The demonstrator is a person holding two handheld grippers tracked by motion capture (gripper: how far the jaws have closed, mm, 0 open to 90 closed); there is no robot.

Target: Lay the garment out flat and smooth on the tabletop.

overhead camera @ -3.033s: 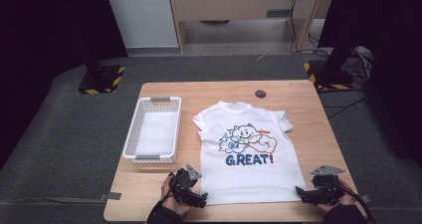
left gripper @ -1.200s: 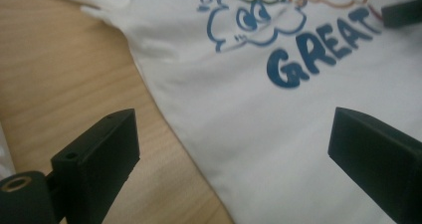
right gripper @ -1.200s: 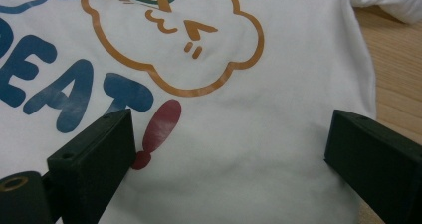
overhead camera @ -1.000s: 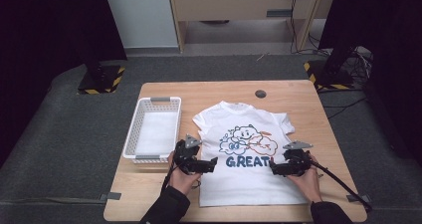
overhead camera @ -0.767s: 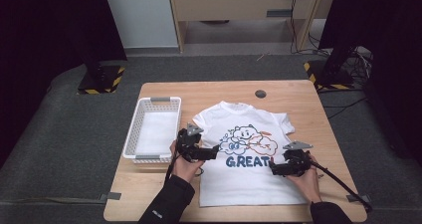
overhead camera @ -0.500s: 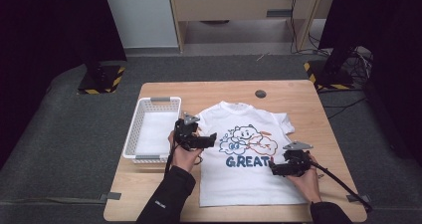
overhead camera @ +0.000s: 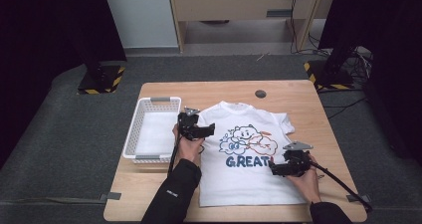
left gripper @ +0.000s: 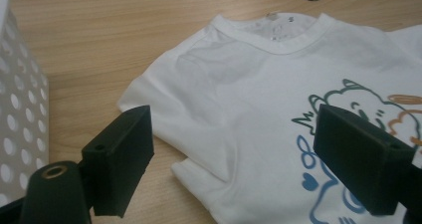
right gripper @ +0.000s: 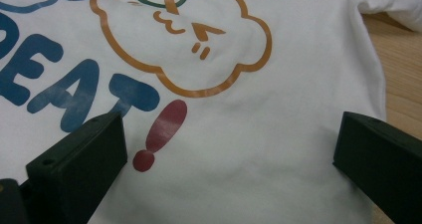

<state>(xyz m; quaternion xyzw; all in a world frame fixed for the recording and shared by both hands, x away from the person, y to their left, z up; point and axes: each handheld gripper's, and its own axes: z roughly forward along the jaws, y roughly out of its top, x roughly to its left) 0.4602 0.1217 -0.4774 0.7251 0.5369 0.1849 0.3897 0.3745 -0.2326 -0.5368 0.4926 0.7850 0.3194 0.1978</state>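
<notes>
A white T-shirt (overhead camera: 249, 184) printed with cartoon figures and "GREAT!" lies flat on the wooden table (overhead camera: 308, 92), collar at the far side. My left gripper (overhead camera: 209, 130) hovers at the shirt's left sleeve (left gripper: 199, 129), jaws pointing right. Its jaws (left gripper: 234, 144) have just been closing a little but still stand wide, with the sleeve's folded edge below and between them, untouched. My right gripper (overhead camera: 273, 170) is over the shirt's lower right, pointing left. It is open (right gripper: 229, 139), with the red exclamation mark (right gripper: 159, 134) between the jaws and the cloth (right gripper: 278, 109) not pinched.
A white perforated basket (overhead camera: 149, 102) stands left of the shirt, close beside my left hand, and its wall (left gripper: 15, 99) borders the left gripper view. A dark round spot (overhead camera: 260, 93) sits in the table beyond the collar. Bare wood runs along the far edge.
My left gripper has moved away from the person along the shirt's left edge, up to the sleeve. The right gripper has kept its place over the print.
</notes>
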